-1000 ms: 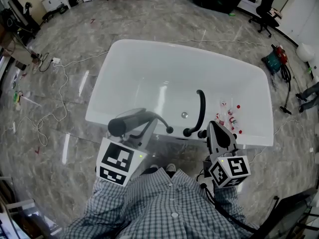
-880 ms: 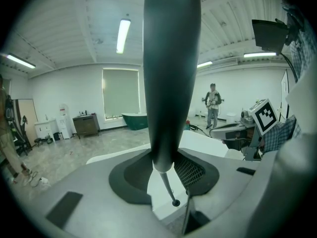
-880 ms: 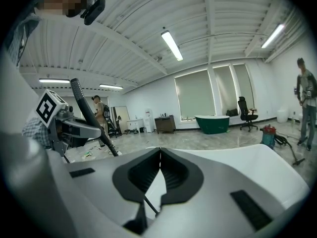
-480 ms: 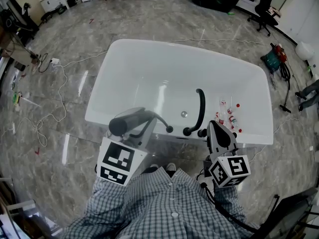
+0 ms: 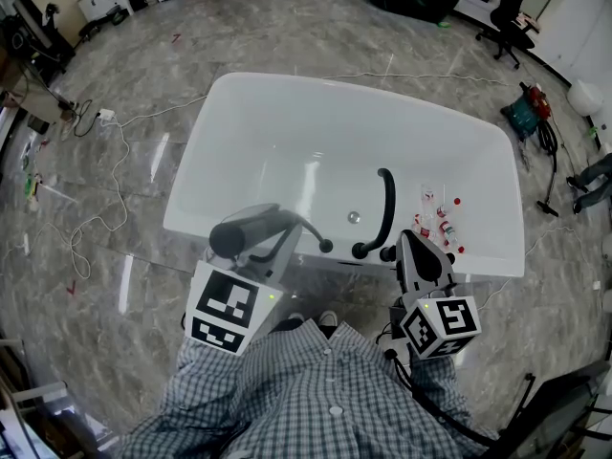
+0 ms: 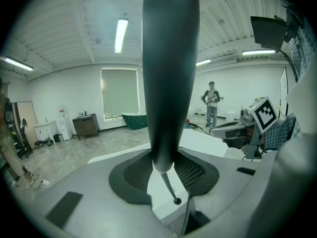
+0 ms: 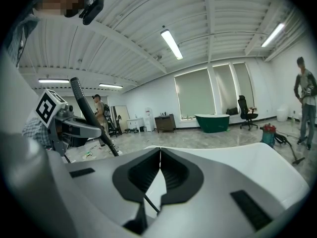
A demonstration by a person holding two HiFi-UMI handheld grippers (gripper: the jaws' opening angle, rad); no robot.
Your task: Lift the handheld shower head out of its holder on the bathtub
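The dark handheld shower head [image 5: 251, 230] is off the white bathtub's rim [image 5: 229, 247] and lies across my left gripper [image 5: 273, 249], at the tub's near edge. In the left gripper view its thick handle [image 6: 168, 73] stands between the wide-set jaws of the left gripper [image 6: 166, 175], which is shut on it. A thin line runs from the handle's lower end to a small black knob [image 5: 325, 249]. My right gripper [image 5: 413, 247] hovers beside the black arched spout [image 5: 384, 207]. The right gripper [image 7: 159, 155] is shut, with nothing between its jaws.
Several small red-capped bottles [image 5: 440, 220] lie in the tub at the right. Two black tap knobs [image 5: 360, 253] sit on the near rim. White cables [image 5: 105, 175] trail over the marble floor at the left. Tools [image 5: 528, 115] and an office chair [image 5: 509, 12] stand at the far right.
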